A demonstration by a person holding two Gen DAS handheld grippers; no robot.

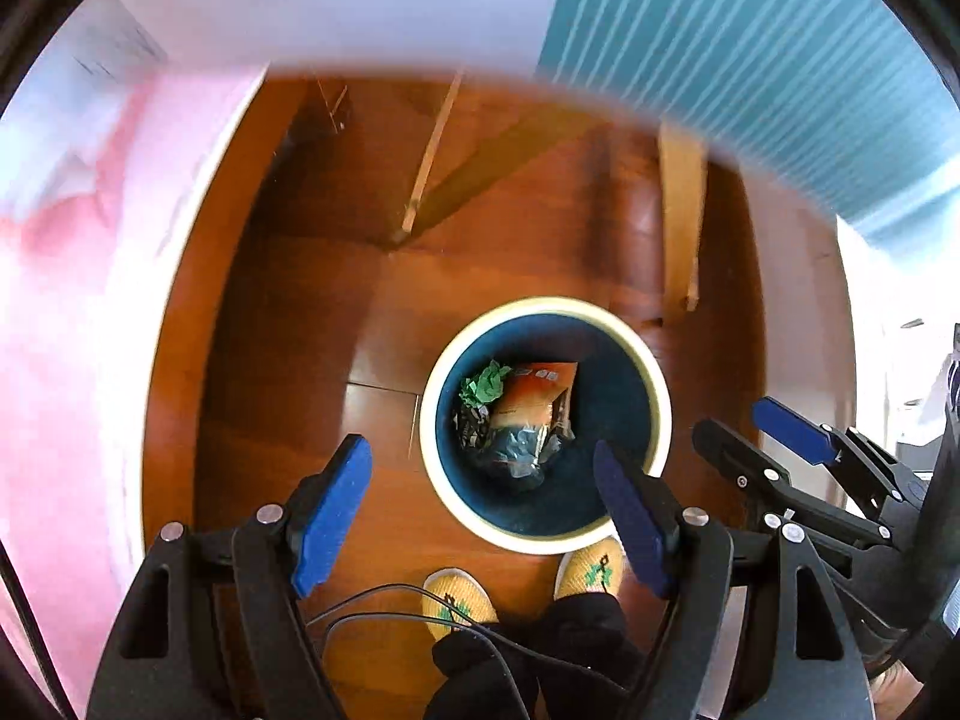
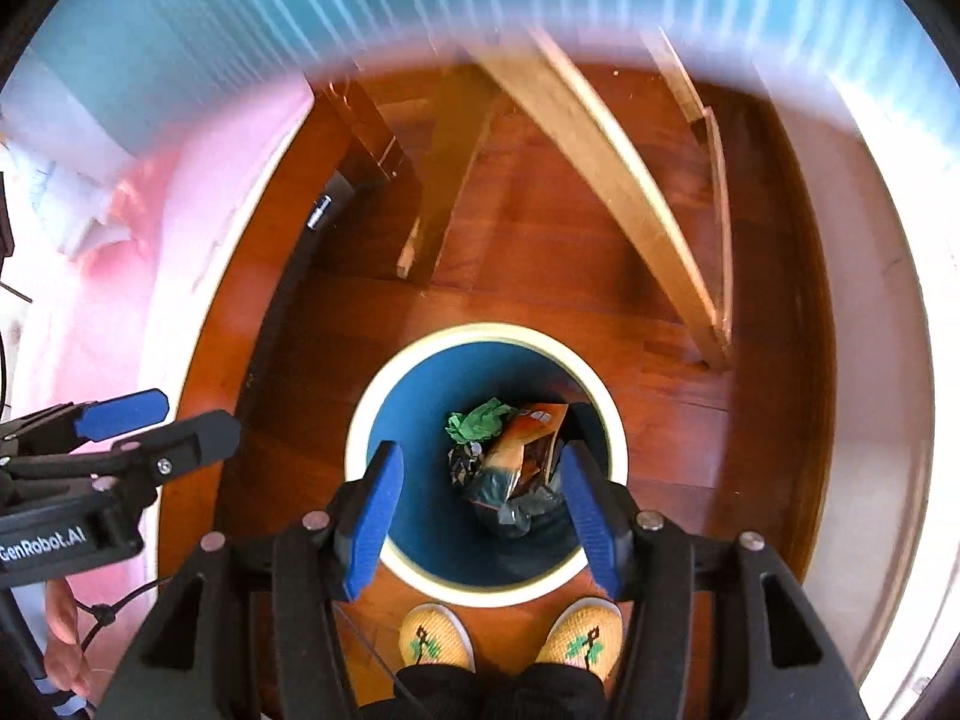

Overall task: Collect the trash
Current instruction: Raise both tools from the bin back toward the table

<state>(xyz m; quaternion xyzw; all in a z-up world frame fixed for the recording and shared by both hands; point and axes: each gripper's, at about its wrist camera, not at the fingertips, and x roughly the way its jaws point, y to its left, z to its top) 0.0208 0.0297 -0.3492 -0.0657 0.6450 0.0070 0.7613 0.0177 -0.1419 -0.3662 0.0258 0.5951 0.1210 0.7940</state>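
Both claws are pointed steeply down over a round bin (image 1: 543,324) with a cream rim and blue inside, standing on a wood floor (image 1: 288,312).

Left claw (image 1: 486,510): jaws are seen spread wide, nothing between the blue pads. In the left wrist view the bin lies at about 1 o'clock from the claw's midpoint; the right-hand pad overlaps the bin's rim at 5 o'clock.

Right claw (image 2: 477,516): jaws are seen partly spread, nothing gripped. In the right wrist view both pads frame the lower half of the bin opening, at 7 and 4 o'clock of the rim.

Trash is found in the bin's bottom: a crumpled green paper (image 2: 480,420) at 12 o'clock of the pile, an orange packet (image 2: 528,438) touching it at its 3 o'clock, dark crumpled plastic (image 2: 504,498) beneath both. A dark patterned scrap at the pile's 9 o'clock cannot be identified.

Two yellow slippers (image 2: 435,636) with green motifs are seen just beside the bin at its 6 o'clock, dark trouser legs above them. Light wooden furniture legs (image 2: 630,180) stand at 12 o'clock of the bin, well apart from it. Upper edges of both views are blurred.
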